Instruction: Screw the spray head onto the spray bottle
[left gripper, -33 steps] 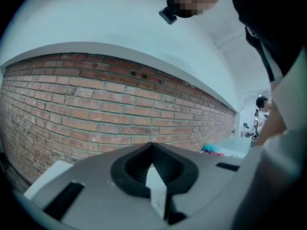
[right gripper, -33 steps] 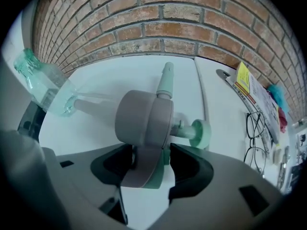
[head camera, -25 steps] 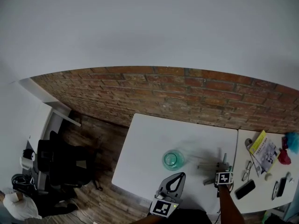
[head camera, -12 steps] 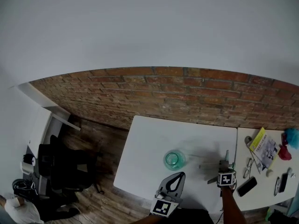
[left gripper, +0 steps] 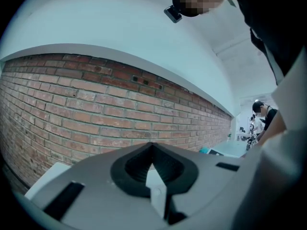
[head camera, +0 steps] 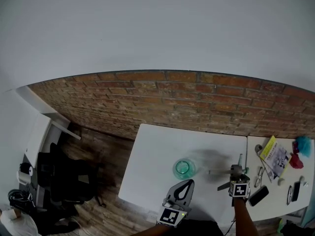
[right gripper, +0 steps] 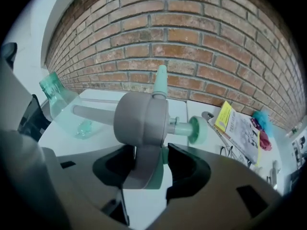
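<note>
**The spray bottle (head camera: 183, 168) is to the left of the spray head (head camera: 235, 171)**

Head view: Your right hand-held gripper (head camera: 236, 177) holds the spray head up over the tabletop (head camera: 157, 146). The spray bottle stands on the tabletop, off to the left of it, with its open neck up. The long thin tube (head camera: 216, 171) of the spray head lies about flat and points left, toward the bottle. Your left hand-held gripper (head camera: 186, 185) is just beside the bottle, on your side of it, so it is the nearer one.

Left gripper view: Its jaws are pressed together with nothing in them. It looks at the brick wall (left gripper: 96, 99), and the bottle does not show here.

Right gripper view: The jaws sit partway apart and pinch the grey body of the spray head. The tube runs out to the left, and the green bottle is on that side too. I think you must go left and tip the tube down, so it can slide into the neck.
</note>
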Available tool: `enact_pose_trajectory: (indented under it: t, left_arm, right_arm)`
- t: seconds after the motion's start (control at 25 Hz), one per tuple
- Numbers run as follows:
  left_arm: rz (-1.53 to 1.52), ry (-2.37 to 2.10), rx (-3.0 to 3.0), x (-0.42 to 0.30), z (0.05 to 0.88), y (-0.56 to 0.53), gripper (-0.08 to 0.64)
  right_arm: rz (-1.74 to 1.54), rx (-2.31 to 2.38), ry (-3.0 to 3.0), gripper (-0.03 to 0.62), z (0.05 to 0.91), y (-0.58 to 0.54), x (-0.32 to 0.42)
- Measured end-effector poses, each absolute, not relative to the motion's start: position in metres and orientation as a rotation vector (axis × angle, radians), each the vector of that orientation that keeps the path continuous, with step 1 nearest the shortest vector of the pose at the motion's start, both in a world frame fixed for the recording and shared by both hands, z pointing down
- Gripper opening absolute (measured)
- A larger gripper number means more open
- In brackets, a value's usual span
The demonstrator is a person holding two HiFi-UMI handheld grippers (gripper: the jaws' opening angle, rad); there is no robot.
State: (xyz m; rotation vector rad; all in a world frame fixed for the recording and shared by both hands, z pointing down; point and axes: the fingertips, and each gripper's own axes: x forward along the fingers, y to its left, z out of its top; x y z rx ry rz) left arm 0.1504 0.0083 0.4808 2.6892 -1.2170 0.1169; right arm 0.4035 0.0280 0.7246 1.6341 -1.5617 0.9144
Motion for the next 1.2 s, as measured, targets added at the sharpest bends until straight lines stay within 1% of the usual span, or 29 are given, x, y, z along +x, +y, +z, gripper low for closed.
enact_pose_trajectory:
  t: [0.2, 0.4, 0.88, 1.2]
  left_arm:
    - [0.105, -1.21, 2.68, 0.144, 0.481, 0.007, -0.002]
    - [0.098, -1.212, 2.69, 0.139, 0.48, 0.005, -0.002]
    - [0.094, -1.253, 2.688, 0.125, 0.481, 0.003, -0.002]
    - [0.063, -1.268, 2.668, 0.111, 0.48, 0.003, -0.002]
  right_arm:
    - [0.853, 1.704, -1.649, 0.218, 0.678, 0.01, 0.394]
    - [0.709, 1.703, -1.722, 0.218, 0.635, -0.01, 0.379]
    - [0.402, 1.691, -1.827, 0.218, 0.568, -0.041, 0.332]
    - [0.126, 1.672, -1.774, 0.218, 0.524, -0.053, 0.337]
